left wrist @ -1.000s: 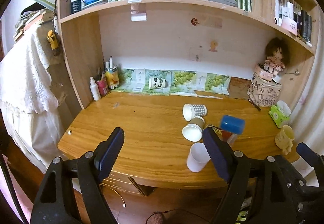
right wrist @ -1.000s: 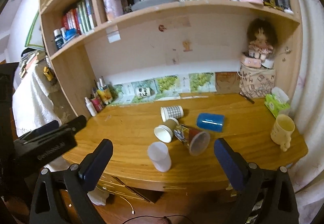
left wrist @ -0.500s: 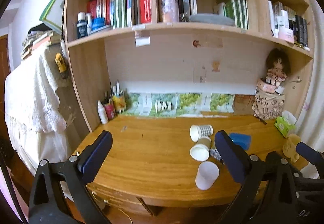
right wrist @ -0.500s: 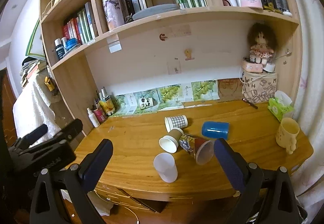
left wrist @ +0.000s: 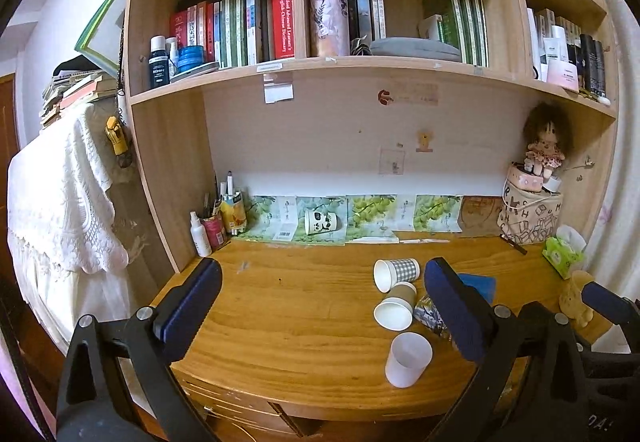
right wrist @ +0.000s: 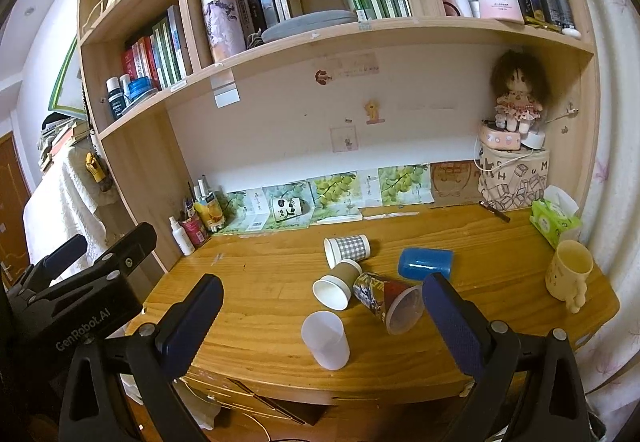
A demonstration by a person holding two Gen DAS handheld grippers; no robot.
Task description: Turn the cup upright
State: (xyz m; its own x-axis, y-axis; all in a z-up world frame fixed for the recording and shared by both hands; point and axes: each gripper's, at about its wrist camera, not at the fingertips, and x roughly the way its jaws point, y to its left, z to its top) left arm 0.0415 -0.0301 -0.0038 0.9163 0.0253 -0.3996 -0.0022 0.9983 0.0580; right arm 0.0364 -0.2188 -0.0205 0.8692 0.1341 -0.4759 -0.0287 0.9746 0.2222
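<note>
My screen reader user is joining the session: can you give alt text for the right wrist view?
The right gripper, open and empty, faces a wooden desk where several cups lie tipped over: a checked cup, a brown paper cup, a printed cup, a blue cup and a translucent white cup. A yellow mug stands upright at right.

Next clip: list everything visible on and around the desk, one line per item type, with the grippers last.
checked cup: 1, grey-white, lying mid-desk
brown cup: 1, lying in front of the checked one
printed cup: 1, multicoloured, lying beside the brown one
blue cup: 1, lying to the right
white cup: 1, translucent, near front edge
yellow mug: 1, upright, right end
tissue pack: 1, green, right rear
doll: 1, on the patterned bag
desk: 1, wooden
left gripper: open
right gripper: open
</note>
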